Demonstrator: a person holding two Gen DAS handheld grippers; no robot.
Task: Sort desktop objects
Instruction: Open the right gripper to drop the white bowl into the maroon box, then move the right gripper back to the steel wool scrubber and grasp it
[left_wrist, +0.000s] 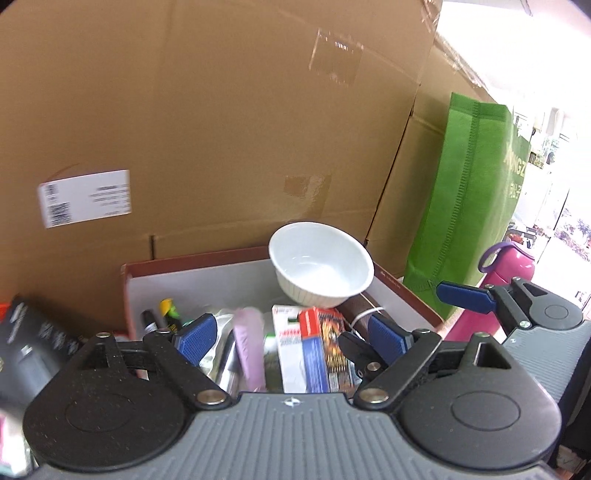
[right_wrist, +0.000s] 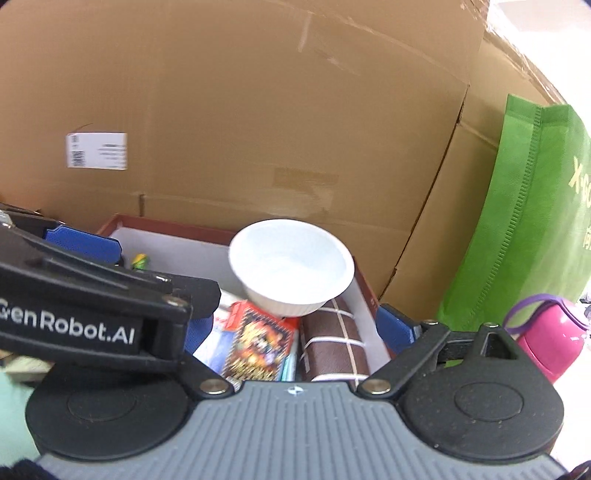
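Observation:
A red-rimmed box (left_wrist: 184, 275) with white inner walls holds several objects. A white ribbed bowl (left_wrist: 320, 264) sits tilted on top of them, also seen in the right wrist view (right_wrist: 291, 266). Below it lie a red and blue carton (left_wrist: 321, 350), a pink tube (left_wrist: 251, 347), markers (left_wrist: 168, 314) and a brown checked pouch (right_wrist: 334, 343). My left gripper (left_wrist: 291, 338) is open and empty, just before the box. My right gripper (right_wrist: 299, 328) is open and empty, its fingers astride the box's near end. The left gripper's finger (right_wrist: 88, 295) crosses the right wrist view.
Large cardboard boxes (left_wrist: 221, 129) stand right behind the red box. A green fabric bag (left_wrist: 476, 199) stands at the right, with a pink bottle (left_wrist: 506, 280) in front of it. A black box (left_wrist: 29, 347) lies at the left.

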